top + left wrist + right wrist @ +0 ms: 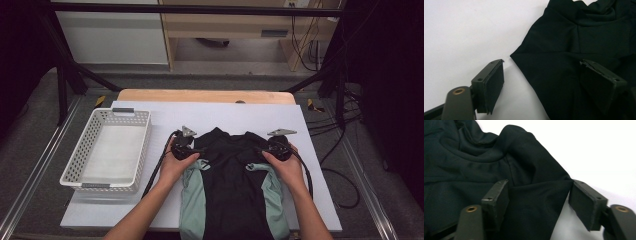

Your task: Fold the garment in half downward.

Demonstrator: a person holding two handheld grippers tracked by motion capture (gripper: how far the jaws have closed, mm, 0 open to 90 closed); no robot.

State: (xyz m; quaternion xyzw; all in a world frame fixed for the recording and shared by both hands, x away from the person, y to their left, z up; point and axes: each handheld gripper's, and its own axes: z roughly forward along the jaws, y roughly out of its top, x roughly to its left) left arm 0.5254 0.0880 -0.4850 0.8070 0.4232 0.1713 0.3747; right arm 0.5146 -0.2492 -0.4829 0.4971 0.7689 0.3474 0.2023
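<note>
Basket: a white perforated basket (111,148) stands at the left of the surface (310,150), its inside bare, well apart from the garment.

Surface: a white sheet covers it; a strip of bare wood shows along its far edge.

Left hand-held gripper (186,148): held in the person's left hand (176,165), it sits at the garment's left shoulder, a grey three-cornered plate on top and a black cable trailing toward the near edge. In the left gripper view the jaws stand wide apart; one pad (494,83) is over bare white surface and the other lies over the black cloth, with the shoulder edge between them. The pads do not press on the cloth.

Garment: a black top (235,180) with pale green sleeves (193,200) lies flat in the middle of the surface, collar toward the far side, hem running off the near edge. The sleeves are folded alongside the black body.

Right hand-held gripper (276,148): held in the person's right hand (286,167) at the garment's right shoulder. In the right gripper view the jaws are part open with a fold of black cloth (539,202) between them; its edge reaches the right pad (584,202), but whether the pads press on it I cannot tell.
</note>
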